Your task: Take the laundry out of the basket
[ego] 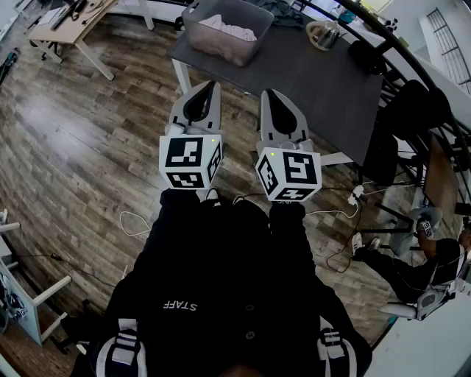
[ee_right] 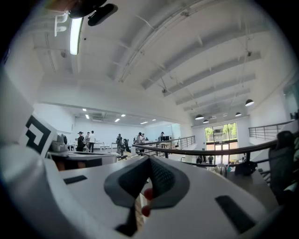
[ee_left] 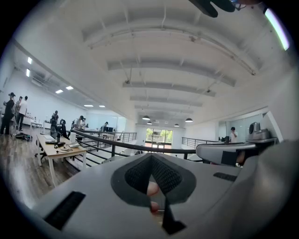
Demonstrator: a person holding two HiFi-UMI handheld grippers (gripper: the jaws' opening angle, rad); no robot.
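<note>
A translucent grey basket (ego: 212, 46) stands on the near left corner of a dark grey table (ego: 309, 81), with pale pink and white laundry (ego: 232, 29) inside it. My left gripper (ego: 213, 85) and right gripper (ego: 266, 93) are held side by side in front of my chest, short of the table edge, both pointing toward it. Both are shut and hold nothing. In the left gripper view the jaws (ee_left: 152, 158) tilt up at the ceiling and a railing. The right gripper view shows its jaws (ee_right: 148, 161) pressed together the same way. Neither gripper view shows the basket.
A glass jug (ego: 324, 34) stands at the table's far side. A black chair (ego: 412, 110) sits right of the table by a curved railing. A wooden desk (ego: 70, 22) is at far left. Cables and a power strip (ego: 353, 199) lie on the wood floor. A person (ego: 434, 258) sits at lower right.
</note>
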